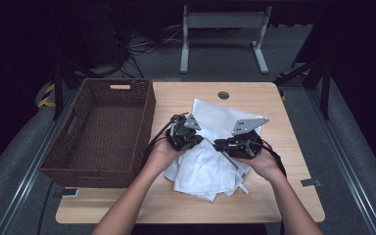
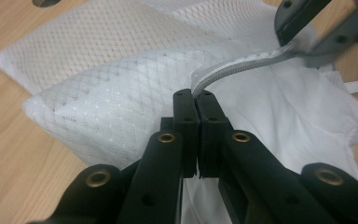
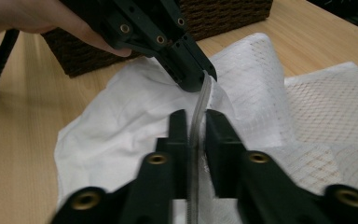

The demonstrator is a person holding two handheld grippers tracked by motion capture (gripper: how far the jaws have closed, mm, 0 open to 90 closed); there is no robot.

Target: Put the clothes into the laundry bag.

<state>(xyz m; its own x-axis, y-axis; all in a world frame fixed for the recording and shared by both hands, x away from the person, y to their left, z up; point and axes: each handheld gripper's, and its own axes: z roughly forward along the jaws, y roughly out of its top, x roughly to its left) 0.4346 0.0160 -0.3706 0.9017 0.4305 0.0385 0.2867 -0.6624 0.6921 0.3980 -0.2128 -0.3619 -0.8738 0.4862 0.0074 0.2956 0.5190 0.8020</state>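
Currently: left gripper (image 2: 196, 95) clamped on zipper tape (image 2: 242, 70) of white mesh bag (image 1: 210, 161), centre table; right gripper (image 3: 196, 122) slack round tape. Keep tape taut, slide w/o snagging mesh.

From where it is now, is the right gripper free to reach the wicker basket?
Probably not directly: the left gripper and its hand sit between the right gripper and the basket, both at the zipper strip.

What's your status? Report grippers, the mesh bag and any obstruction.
Left gripper shut on zipper strip. Right gripper straddling the same strip, jaws slightly apart. White mesh bag crumpled on table. Wicker basket beside it, nothing obstructing.
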